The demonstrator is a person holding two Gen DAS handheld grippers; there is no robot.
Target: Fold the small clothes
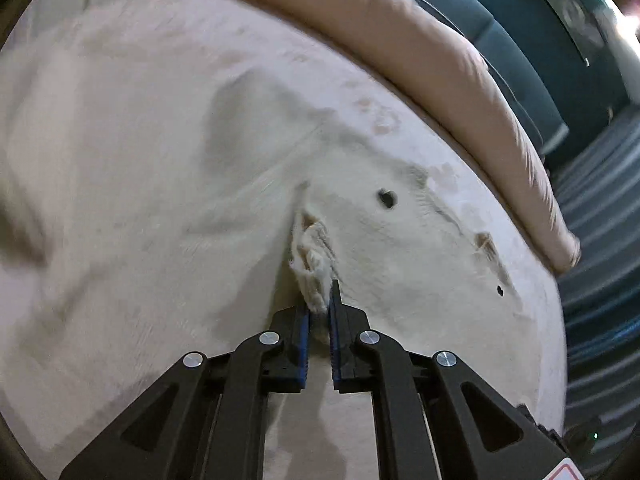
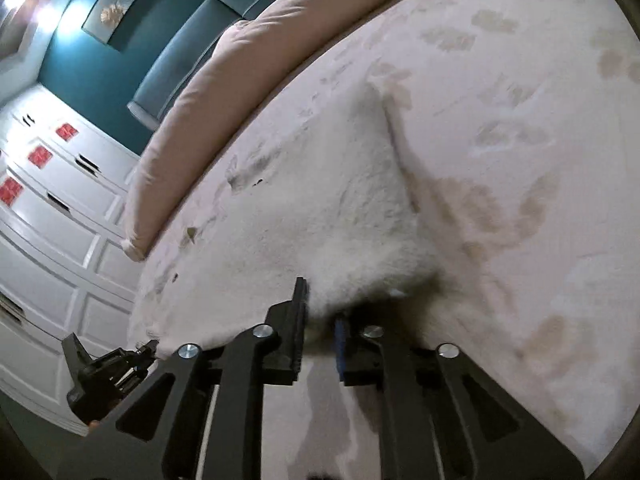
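A small cream fuzzy garment [image 1: 380, 232] with dark round buttons lies on a pale patterned bedspread [image 1: 120, 120]. My left gripper [image 1: 320, 304] is shut on a bunched edge of it. In the right wrist view the same garment [image 2: 340, 208] spreads ahead, and my right gripper [image 2: 320, 304] is shut on its near edge, with the right finger partly buried in the fleece. The left gripper [image 2: 112, 364] also shows at the lower left of the right wrist view, at the garment's other end.
A long peach pillow [image 1: 460, 80] lies along the far side of the bed, also in the right wrist view [image 2: 192, 112]. Beyond it is a teal headboard [image 2: 180, 52] and white cabinets [image 2: 52, 216]. The bed edge drops to a striped floor [image 1: 600, 240].
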